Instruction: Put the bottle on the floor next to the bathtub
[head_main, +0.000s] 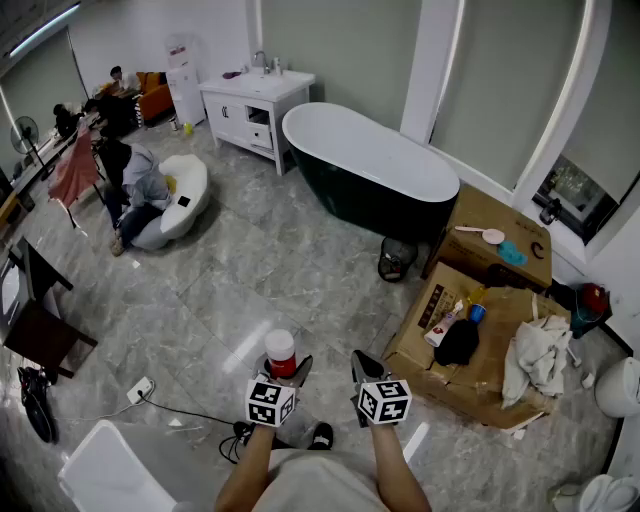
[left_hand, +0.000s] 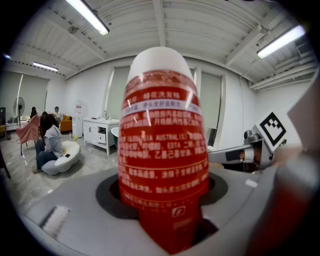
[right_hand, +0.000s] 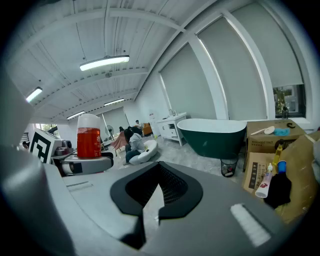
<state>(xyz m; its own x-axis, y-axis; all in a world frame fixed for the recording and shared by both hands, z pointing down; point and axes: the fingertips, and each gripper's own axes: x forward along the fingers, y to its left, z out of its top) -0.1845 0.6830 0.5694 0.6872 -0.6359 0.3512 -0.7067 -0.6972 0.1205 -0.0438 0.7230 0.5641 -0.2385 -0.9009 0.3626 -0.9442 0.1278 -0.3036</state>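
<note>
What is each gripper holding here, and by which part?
Left gripper holds the red bottle by its lower body, cap up. Right gripper is shut and empty.

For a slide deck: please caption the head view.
Left gripper holds a red bottle; right gripper shut, empty; bathtub ahead.

Grey marble floor (head_main: 255, 275) carries a bathtub (head_main: 370, 160), cardboard boxes (head_main: 440, 295), a bin (head_main: 397, 259)

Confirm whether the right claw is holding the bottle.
No, the right claw is shut and empty; the left claw grips the bottle.
</note>
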